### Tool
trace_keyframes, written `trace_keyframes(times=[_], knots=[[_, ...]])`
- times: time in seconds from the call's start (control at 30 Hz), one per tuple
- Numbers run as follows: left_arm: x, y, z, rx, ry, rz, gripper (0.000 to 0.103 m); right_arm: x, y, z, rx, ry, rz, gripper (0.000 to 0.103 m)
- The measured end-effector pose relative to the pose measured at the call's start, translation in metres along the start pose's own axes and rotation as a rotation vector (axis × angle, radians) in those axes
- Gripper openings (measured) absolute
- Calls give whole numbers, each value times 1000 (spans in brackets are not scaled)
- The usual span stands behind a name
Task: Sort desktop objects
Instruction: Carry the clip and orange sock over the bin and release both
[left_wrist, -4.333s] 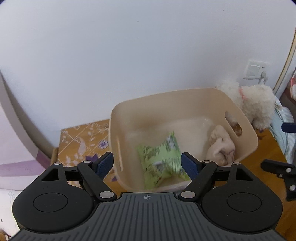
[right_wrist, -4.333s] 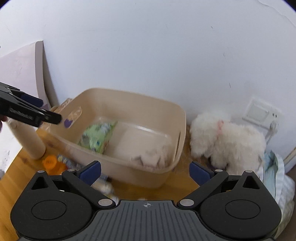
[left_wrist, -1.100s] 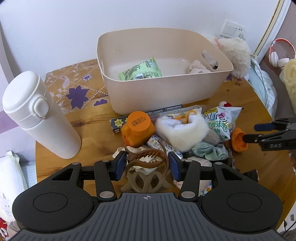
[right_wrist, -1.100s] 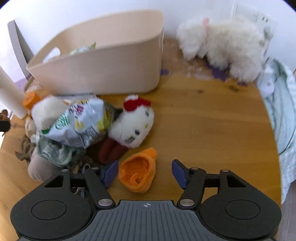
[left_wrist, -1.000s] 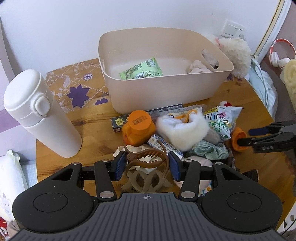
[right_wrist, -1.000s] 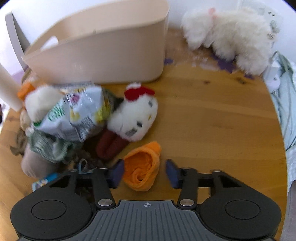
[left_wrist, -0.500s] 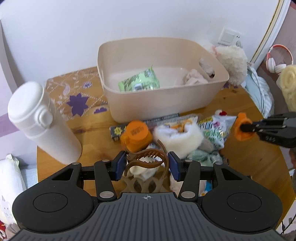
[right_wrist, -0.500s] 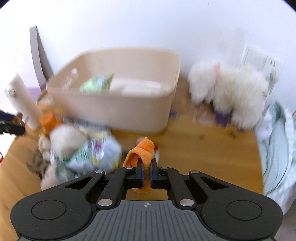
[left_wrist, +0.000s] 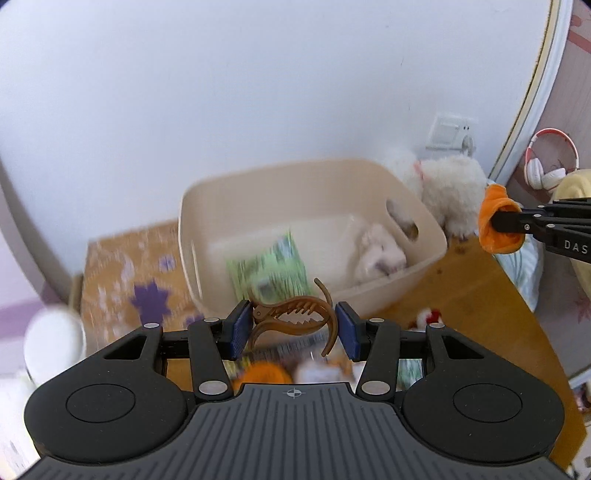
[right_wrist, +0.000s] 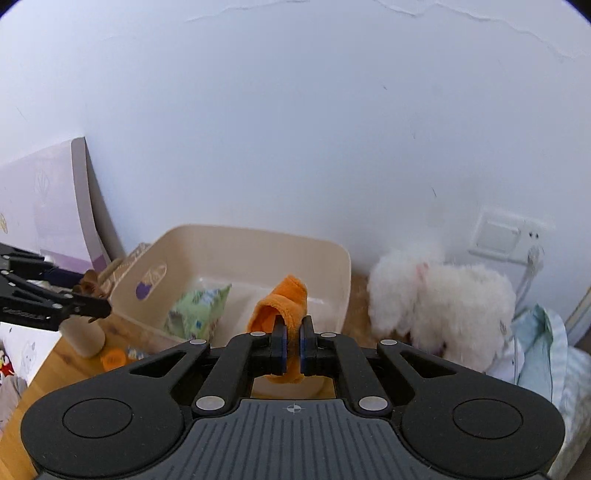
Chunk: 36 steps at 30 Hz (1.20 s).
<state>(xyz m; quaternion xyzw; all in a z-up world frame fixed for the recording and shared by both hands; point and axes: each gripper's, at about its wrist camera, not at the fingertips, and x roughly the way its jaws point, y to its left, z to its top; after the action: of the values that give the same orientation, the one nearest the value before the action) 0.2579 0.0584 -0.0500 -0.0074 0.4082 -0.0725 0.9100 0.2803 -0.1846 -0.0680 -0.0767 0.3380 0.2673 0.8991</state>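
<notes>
My left gripper (left_wrist: 291, 328) is shut on a brown hair claw clip (left_wrist: 295, 317) and holds it in the air just in front of the beige bin (left_wrist: 258, 184). My right gripper (right_wrist: 291, 347) is shut on an orange cloth (right_wrist: 280, 306), raised before the bin's near wall (right_wrist: 343, 280). The bin holds a green snack packet (left_wrist: 269, 273) and a cream cloth (left_wrist: 380, 251). The orange cloth also shows at the right of the left wrist view (left_wrist: 495, 225), level with the bin's right end. The left gripper with the clip shows at the left of the right wrist view (right_wrist: 88, 295).
A white plush dog (right_wrist: 443, 295) lies right of the bin by a wall socket (right_wrist: 498, 232). A white flask (left_wrist: 51, 343) stands at the left. An orange-lidded item (left_wrist: 262, 373) and other small things lie on the wooden table (left_wrist: 480, 295) under the left gripper. Blue-white bedding (right_wrist: 546, 343) is at right.
Both grippers have lifted off the table with their objects and moved toward the bin. The right gripper closed on the orange cloth about a second ago.
</notes>
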Motion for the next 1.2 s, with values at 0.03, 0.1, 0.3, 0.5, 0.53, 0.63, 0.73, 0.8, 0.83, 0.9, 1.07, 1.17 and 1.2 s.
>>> trace_keyframes(times=[0.03, 0.1, 0.3, 0.5, 0.53, 0.63, 0.73, 0.8, 0.83, 0.9, 1.07, 1.17, 1.2], knots=[[2, -2, 6, 7, -11, 13, 50, 3, 1, 5, -5, -3, -1, 6], [6, -2, 19, 0, -25, 25, 50, 10, 3, 15, -15, -7, 0, 6], [30, -7, 50, -11, -36, 47, 50, 39, 13, 38, -58, -15, -21, 6], [64, 0, 62, -71, 8, 84, 50, 76, 25, 44, -84, 32, -37, 7], [70, 2, 62, -90, 21, 86, 50, 82, 27, 43, -86, 42, -39, 7], [84, 7, 61, -136, 53, 88, 50, 100, 33, 38, -86, 87, -44, 7], [94, 3, 60, -96, 53, 145, 50, 116, 36, 33, -59, 144, -37, 8], [102, 2, 57, -87, 67, 163, 50, 127, 35, 30, -43, 181, -33, 11], [107, 2, 56, -87, 79, 162, 50, 131, 37, 28, -48, 194, -43, 18], [114, 1, 53, -83, 96, 160, 50, 135, 39, 24, -65, 202, -64, 38], [117, 0, 45, -85, 112, 153, 70, 137, 42, 18, -101, 196, -84, 62], [109, 4, 43, -85, 94, 153, 76, 126, 38, 14, -119, 185, -105, 73], [106, 4, 43, -88, 91, 154, 76, 120, 38, 12, -117, 174, -106, 78]])
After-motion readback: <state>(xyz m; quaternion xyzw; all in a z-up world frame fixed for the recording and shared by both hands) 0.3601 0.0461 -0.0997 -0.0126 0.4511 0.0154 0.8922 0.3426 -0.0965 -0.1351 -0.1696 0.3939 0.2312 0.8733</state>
